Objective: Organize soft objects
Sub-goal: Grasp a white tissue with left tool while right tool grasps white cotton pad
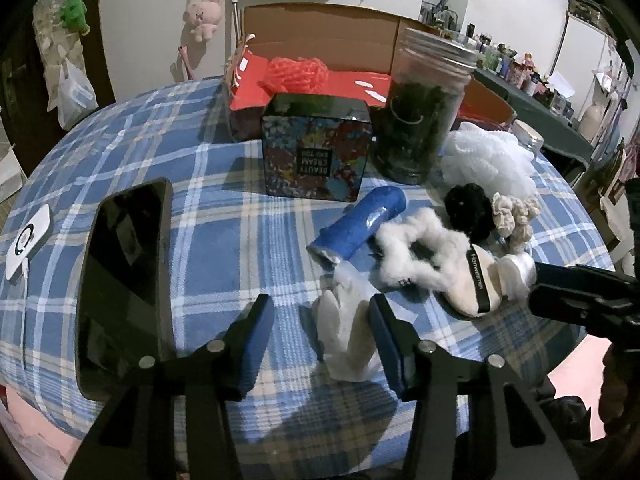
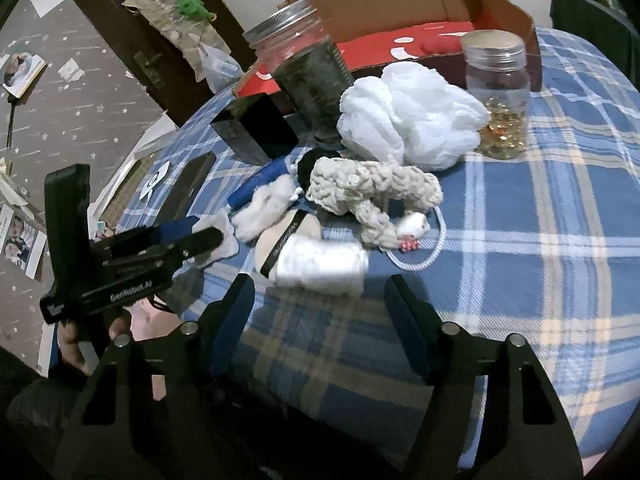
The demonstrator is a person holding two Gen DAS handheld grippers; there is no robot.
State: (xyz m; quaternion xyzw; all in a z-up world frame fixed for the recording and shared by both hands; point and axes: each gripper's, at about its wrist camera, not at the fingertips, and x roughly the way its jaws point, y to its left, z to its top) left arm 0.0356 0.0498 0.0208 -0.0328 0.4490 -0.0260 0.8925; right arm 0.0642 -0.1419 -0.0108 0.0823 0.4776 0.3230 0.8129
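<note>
My left gripper [image 1: 320, 304] is open low over the plaid cloth. A crumpled white cloth [image 1: 344, 336] lies between its fingers, close to the right one and apart from the left one. Beyond it sit a white fluffy scrunchie [image 1: 416, 248], a black scrunchie [image 1: 468, 208], a beige scrunchie [image 2: 372, 184], a cream powder puff [image 1: 468, 288] and a white mesh pouf [image 2: 408, 116]. My right gripper [image 2: 320, 284] is open, and a white roll [image 2: 320, 264] lies just ahead of its fingertips. A red mesh pouf [image 1: 296, 72] rests in the cardboard box [image 1: 320, 24].
A black phone [image 1: 124, 272] and a white charger [image 1: 28, 240] lie at the left. A black cream box [image 1: 316, 152], a tall jar [image 1: 420, 112] and a blue tube [image 1: 360, 224] stand mid-table. A small jar of gold beads [image 2: 500, 92] is at the right.
</note>
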